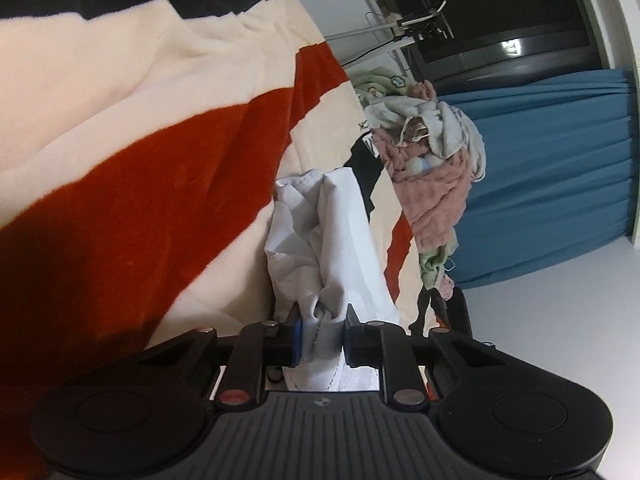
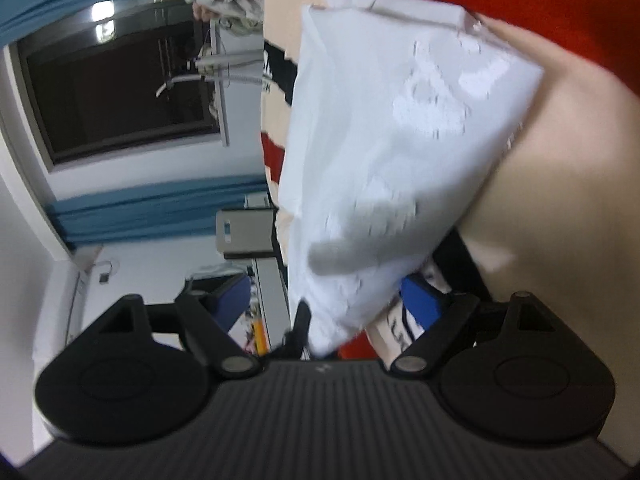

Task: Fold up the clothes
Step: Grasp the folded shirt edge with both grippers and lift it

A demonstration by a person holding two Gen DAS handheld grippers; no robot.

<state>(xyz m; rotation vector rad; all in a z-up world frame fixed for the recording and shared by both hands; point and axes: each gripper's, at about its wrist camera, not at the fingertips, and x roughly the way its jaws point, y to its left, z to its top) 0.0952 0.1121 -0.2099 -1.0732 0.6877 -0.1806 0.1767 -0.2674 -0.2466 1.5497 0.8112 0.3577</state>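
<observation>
My left gripper was clamped on the white garment, which ran lengthwise away from it over the striped blanket; my right gripper stood apart around its other end.

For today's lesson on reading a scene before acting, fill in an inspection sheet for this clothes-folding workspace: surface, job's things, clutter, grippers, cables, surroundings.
Surface: striped blanket in cream, red and black, wrinkled.
Job's things: pale garment, bunched; its broad side shows in the right wrist view.
Clutter: pile of unfolded clothes at the blanket's far end, pink and white pieces on top.
Grippers: left gripper jaws shut on the pale garment; right gripper jaws wide apart, garment hanging between them, blurred.
Cables: thin dark cable hanging below a metal stand.
Surroundings: blue curtain, dark window, white wall.
</observation>
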